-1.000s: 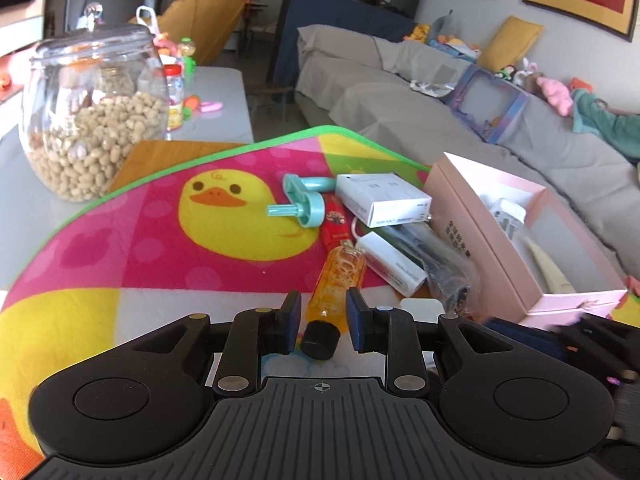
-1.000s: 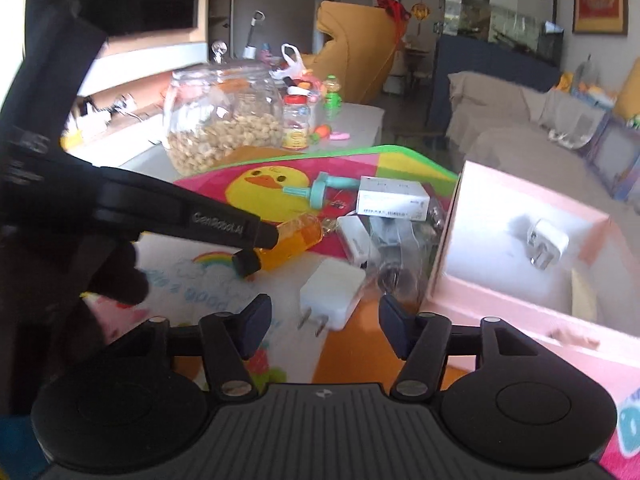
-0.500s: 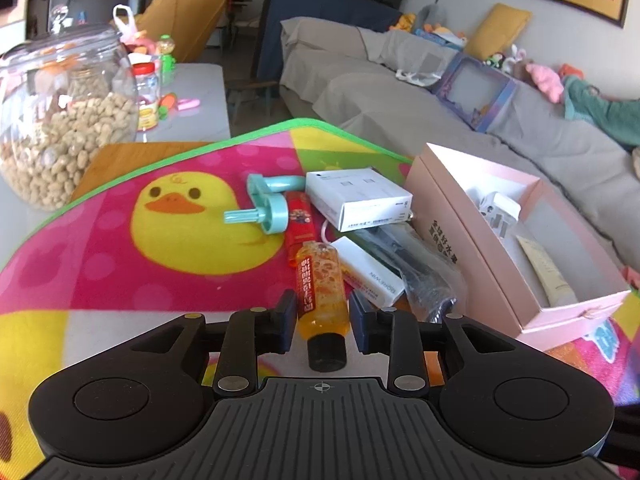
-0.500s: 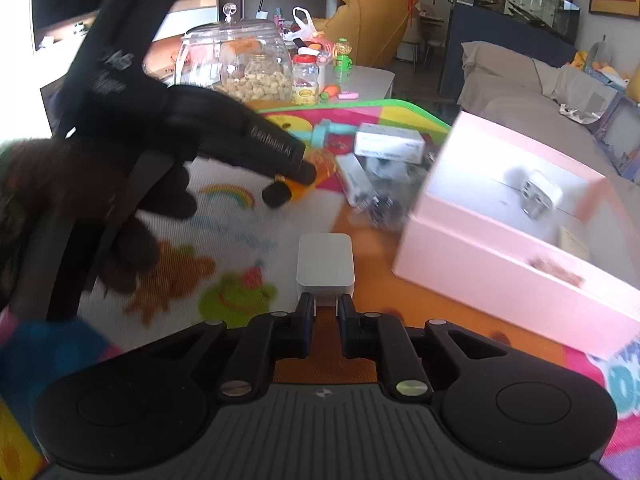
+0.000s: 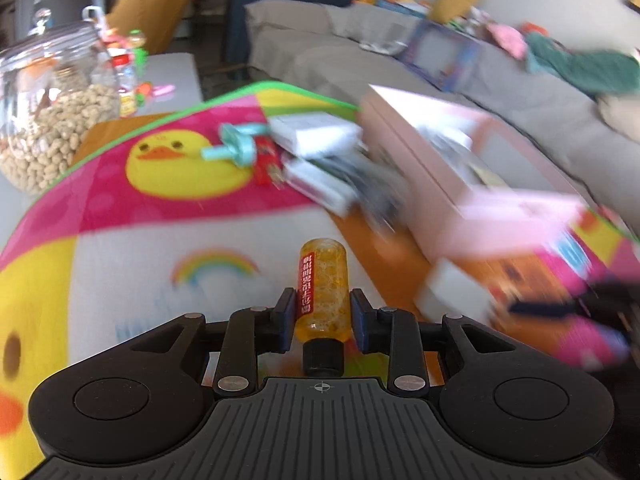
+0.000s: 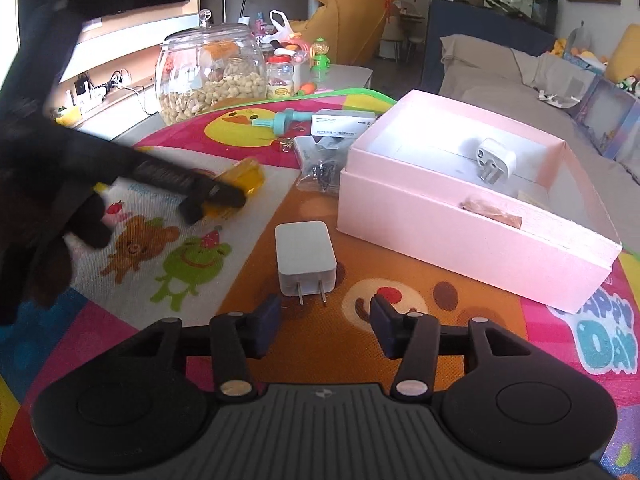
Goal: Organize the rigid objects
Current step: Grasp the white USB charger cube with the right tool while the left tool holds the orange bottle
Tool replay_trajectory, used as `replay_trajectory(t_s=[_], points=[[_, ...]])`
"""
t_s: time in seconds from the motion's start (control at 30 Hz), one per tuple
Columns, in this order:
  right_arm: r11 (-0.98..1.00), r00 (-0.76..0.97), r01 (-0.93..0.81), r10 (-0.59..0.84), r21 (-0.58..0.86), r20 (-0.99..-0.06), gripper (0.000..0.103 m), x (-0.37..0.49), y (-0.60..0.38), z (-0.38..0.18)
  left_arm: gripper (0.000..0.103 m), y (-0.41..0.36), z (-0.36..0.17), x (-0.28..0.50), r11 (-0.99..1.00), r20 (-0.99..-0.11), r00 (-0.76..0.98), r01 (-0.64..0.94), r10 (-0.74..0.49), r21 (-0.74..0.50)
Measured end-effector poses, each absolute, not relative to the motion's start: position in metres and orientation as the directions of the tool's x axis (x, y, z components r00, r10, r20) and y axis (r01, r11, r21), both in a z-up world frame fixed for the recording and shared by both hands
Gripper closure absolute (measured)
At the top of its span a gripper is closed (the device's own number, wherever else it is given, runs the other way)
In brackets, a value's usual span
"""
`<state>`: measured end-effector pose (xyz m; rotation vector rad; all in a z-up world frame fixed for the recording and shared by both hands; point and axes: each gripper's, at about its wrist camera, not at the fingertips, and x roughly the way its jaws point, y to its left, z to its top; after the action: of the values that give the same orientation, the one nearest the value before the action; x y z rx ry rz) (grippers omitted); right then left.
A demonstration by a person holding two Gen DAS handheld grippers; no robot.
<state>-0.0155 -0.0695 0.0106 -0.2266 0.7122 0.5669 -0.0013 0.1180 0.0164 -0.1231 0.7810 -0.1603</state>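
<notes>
a: so the left gripper is clenched on the orange bottle, lifted over the play mat near its middle, cap toward the camera.

b: right, and only the lower body is pinched, so it could swing or slip on the way to the pink box.

a: the right gripper?

b: released, its jaws have just been opening, nothing between them. the white charger lies just ahead, prongs toward it. a hurried grab could skid it across the mat.

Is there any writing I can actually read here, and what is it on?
"HAPPY DAY": printed on the play mat.
Red label on the orange bottle: Chinese characters, too blurred to read.
Label on the white box: too small to read.
Yellow label on the small jar: too small to read.
</notes>
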Motion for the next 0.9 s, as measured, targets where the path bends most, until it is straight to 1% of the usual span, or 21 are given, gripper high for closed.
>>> replay_trajectory(t_s=[0.13,0.3,0.33,0.37,0.5,0.63,0.7,0.77,0.83,0.9], points=[[0.819,0.605,-0.574,0.436,0.015,-0.666,0.054,-0.01,-0.064,0.01,0.07,0.104,0.015,-0.03,0.98,-0.697,0.689,0.147,-0.199,-0.135],[0.814,0.611,-0.58,0.455,0.024,-0.647,0.055,-0.003,-0.058,0.009,0.071,0.099,0.012,-0.038,0.984,-0.68,0.711,0.126,-0.178,-0.126],[0.809,0.609,-0.587,0.459,0.022,-0.647,0.064,-0.003,-0.058,0.01,0.071,0.098,0.012,-0.038,0.984,-0.682,0.71,0.127,-0.176,-0.123],[0.802,0.603,-0.597,0.464,0.018,-0.648,0.07,-0.004,-0.058,0.011,0.071,0.098,0.012,-0.038,0.984,-0.683,0.709,0.126,-0.176,-0.123],[0.783,0.58,-0.621,0.482,0.026,-0.656,0.07,-0.011,-0.067,0.014,0.071,0.101,0.012,-0.037,0.984,-0.679,0.713,0.109,-0.178,-0.144],[0.755,0.563,-0.655,0.48,-0.009,-0.673,0.07,-0.025,-0.085,0.013,0.071,0.098,0.01,-0.042,0.986,-0.664,0.73,0.109,-0.163,-0.123],[0.76,0.584,-0.647,0.453,-0.05,-0.673,0.068,-0.031,-0.1,0.013,0.071,0.096,0.01,-0.043,0.988,-0.658,0.737,0.106,-0.152,-0.11],[0.801,0.657,-0.584,0.375,-0.128,-0.655,0.054,-0.031,-0.113,0.012,0.071,0.095,0.01,-0.044,0.99,-0.655,0.742,0.099,-0.142,-0.103],[0.856,0.748,-0.467,0.248,-0.223,-0.615,0.051,-0.026,-0.127,0.01,0.071,0.094,0.01,-0.044,0.991,-0.653,0.745,0.089,-0.135,-0.104],[0.896,0.78,-0.376,0.169,-0.237,-0.602,0.05,-0.017,-0.141,0.008,0.071,0.094,0.01,-0.045,0.991,-0.652,0.746,0.079,-0.133,-0.111]])
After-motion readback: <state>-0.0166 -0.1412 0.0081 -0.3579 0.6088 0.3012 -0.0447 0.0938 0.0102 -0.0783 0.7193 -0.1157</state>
